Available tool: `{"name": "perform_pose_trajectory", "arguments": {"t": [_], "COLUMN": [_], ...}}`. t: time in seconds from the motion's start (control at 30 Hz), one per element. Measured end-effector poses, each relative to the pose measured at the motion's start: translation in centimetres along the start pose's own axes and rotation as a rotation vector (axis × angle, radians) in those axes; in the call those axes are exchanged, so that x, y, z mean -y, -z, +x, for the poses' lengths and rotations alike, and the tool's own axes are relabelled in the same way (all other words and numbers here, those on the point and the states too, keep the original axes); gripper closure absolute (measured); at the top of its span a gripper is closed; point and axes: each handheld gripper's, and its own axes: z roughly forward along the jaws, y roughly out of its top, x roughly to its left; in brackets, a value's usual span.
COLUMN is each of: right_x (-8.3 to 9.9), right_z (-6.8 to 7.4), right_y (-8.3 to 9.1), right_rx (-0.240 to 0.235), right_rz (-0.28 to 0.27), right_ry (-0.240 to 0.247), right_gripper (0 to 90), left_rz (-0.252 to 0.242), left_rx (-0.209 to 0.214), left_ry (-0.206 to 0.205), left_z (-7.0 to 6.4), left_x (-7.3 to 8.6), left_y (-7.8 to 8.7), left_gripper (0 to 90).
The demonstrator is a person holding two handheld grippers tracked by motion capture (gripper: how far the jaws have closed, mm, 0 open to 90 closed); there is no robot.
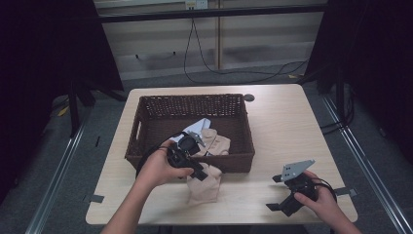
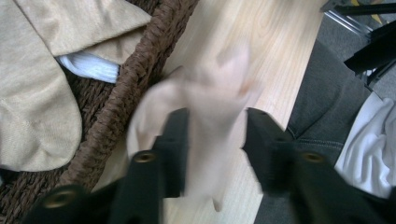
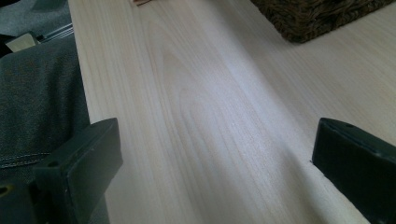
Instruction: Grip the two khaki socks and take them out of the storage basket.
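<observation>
A person's left gripper (image 1: 195, 168) sits at the near rim of a brown wicker basket (image 1: 146, 109), and a pale pink sock (image 1: 204, 183) hangs from it, draped over the rim and down onto the wooden table (image 1: 287, 126) in front of the basket. In the left gripper view the sock (image 2: 205, 107) is blurred and lies between the two black jaws; the jaws stand a little apart with the cloth filling the gap, but the blur makes it impossible to tell whether they are pinching it or loose around it. Just beside it, inside the basket (image 2: 135, 79), lie a beige cloth (image 2: 37, 93) and a white ribbed sock (image 2: 88, 67) tucked under the beige folds against the wicker wall. In the high view the beige cloth (image 1: 216, 141) rests in the near right part of the basket, with a light blue and white piece (image 1: 199, 126) behind it. The right gripper (image 1: 285, 192) is well apart from the basket, low over the near right corner of the table, its jaws spread wide with nothing between them; in the right gripper view bare table (image 3: 210, 116) shows between the jaws, and a corner of the basket (image 3: 317, 14) sits at the top.
</observation>
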Motion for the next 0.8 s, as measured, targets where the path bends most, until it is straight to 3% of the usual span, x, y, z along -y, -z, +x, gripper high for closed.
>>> {"name": "perform_pose_trajectory", "arguments": {"t": [0.07, 0.13, 0.3, 0.33, 0.43, 0.63, 0.8], "right_x": [0.0, 0.0, 0.0, 0.0, 0.0, 0.1, 0.1], "right_z": [0.0, -0.1, 0.0, 0.0, 0.0, 0.0, 0.1], "right_y": [0.0, 0.0, 0.0, 0.1, 0.1, 0.0, 0.1], "right_rx": [0.002, 0.003, 0.006, 0.009, 0.008, 0.008, 0.004], "right_rz": [-0.001, -0.002, 0.003, 0.001, 0.001, 0.006, -0.007], "right_ry": [-0.002, -0.001, -0.003, 0.0, -0.002, 0.0, -0.004], "right_gripper": [0.9, 0.9, 0.9, 0.9, 0.9, 0.9, 0.9], "left_rz": [-0.013, -0.009, -0.008, -0.018, -0.024, -0.034, -0.046], "left_rx": [0.019, 0.013, -0.022, -0.029, -0.047, -0.035, -0.041], "left_ry": [0.021, 0.011, 0.019, 0.02, 0.021, 0.001, 0.013], "left_z": [-0.1, -0.2, -0.2, -0.2, -0.3, -0.4, -0.4], "left_x": [0.1, 0.3, 0.9, 1.2, 1.5, 2.4, 3.2], "left_y": [0.0, 0.1, -0.1, -0.1, -0.2, -0.5, -0.5], "left_gripper": [53.2, 48.1, 34.1, 26.3, 16.7, 6.4, 4.3]}}
